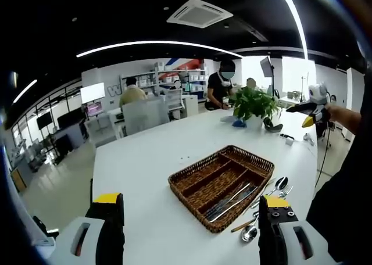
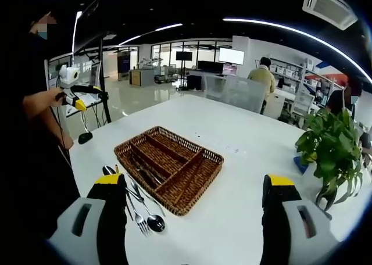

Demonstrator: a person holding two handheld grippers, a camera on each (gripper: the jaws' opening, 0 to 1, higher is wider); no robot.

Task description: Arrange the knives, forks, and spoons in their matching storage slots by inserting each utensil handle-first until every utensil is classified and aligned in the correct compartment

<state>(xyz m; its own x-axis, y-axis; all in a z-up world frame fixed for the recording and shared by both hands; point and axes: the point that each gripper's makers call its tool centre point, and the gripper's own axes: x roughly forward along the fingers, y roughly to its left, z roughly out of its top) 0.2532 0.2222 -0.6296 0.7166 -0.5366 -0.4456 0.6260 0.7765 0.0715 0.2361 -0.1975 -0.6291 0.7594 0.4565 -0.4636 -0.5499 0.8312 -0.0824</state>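
A brown wicker tray (image 1: 181,173) with long compartments sits on the white table (image 1: 145,160). Several knives (image 1: 228,200) lie in its near-right slot. Loose spoons and forks (image 1: 274,189) lie on the table beside the tray's right side. My left gripper (image 1: 192,200) is open, hanging above the table short of the tray. In the right gripper view the tray (image 2: 204,171) is ahead, with knives (image 2: 144,169) in it and loose spoons and forks (image 2: 142,211) at its left. My right gripper (image 2: 195,186) is open and holds nothing. The right gripper (image 1: 310,112) also shows far right, in a hand.
A potted plant (image 1: 254,104) (image 2: 332,144) stands at the table's far end, with a blue object (image 1: 239,123) and small dark items (image 1: 273,126) near it. People sit and stand at desks behind. The person's dark sleeve (image 2: 35,160) runs along the table edge.
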